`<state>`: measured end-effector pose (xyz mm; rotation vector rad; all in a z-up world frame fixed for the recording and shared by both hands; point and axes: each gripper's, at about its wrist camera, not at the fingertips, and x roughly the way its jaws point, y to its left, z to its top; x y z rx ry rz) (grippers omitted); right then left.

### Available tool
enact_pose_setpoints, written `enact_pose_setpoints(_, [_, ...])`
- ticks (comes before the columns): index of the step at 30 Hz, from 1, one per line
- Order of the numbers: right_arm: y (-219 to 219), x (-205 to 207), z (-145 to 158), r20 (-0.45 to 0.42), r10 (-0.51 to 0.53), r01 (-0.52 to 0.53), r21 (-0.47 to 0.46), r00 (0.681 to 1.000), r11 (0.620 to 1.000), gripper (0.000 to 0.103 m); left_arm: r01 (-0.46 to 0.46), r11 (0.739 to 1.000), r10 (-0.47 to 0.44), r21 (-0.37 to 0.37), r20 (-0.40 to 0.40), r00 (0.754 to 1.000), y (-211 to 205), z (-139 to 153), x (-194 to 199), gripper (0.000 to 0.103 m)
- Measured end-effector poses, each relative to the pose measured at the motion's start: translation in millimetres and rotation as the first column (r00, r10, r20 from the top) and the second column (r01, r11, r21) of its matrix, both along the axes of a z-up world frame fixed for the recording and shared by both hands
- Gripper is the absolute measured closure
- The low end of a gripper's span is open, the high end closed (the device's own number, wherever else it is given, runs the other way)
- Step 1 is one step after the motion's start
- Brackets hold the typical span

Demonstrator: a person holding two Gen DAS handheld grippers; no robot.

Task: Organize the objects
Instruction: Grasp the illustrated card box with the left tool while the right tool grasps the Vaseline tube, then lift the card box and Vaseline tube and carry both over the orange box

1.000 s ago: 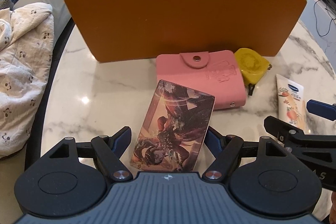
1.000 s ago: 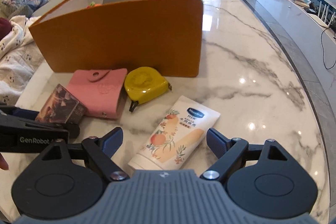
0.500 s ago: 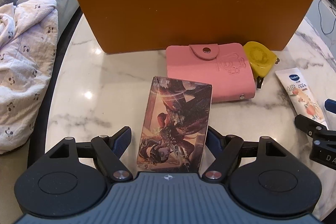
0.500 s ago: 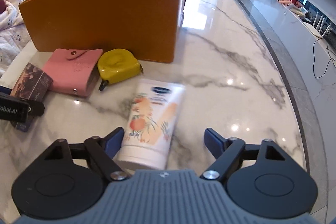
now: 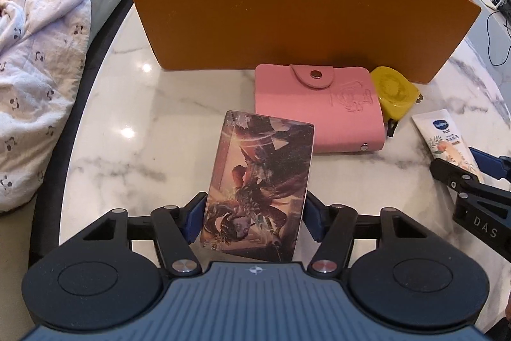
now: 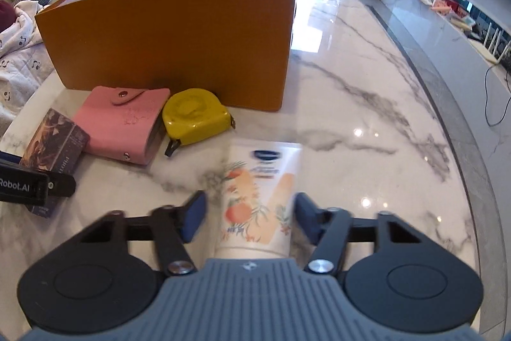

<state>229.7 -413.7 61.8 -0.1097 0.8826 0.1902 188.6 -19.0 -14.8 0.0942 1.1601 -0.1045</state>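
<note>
Marble table (image 6: 367, 117) bears one box (image 6: 172, 40), four loose items.

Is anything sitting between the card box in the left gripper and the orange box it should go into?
Only the orange box's own tall front wall; the card box must be lifted over it. The pink wallet lies right of the path.

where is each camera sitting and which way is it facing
Left wrist view: rides the left gripper, looking forward and down along its jaws, which are closing on the illustrated card box; the right gripper shows at the right edge.
Right wrist view: rides the right gripper, looking forward and down at the lotion tube between its jaws; the left gripper shows at the left edge.
Both share the orange box, pink wallet, yellow tape measure and marble table.
</note>
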Motion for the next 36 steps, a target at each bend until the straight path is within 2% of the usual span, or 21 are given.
enact_pose_setpoints(10, [-0.3, -3.5, 2.3, 0.005, 0.015, -0.015, 0.006, 1.0, 1.0, 0.053, -0.007, 0.999, 0.006, -0.033, -0.017, 1.0, 3.5, 3.2, -1.6, 0.032])
enact_pose_setpoints(36, [-1.1, -36.4, 34.2, 0.081, 0.068, -0.072, 0.057, 0.994, 0.996, 0.053, 0.031, 0.998, -0.029, -0.045, 0.052, 0.998, 0.7, 32.6, -24.4, 0.032])
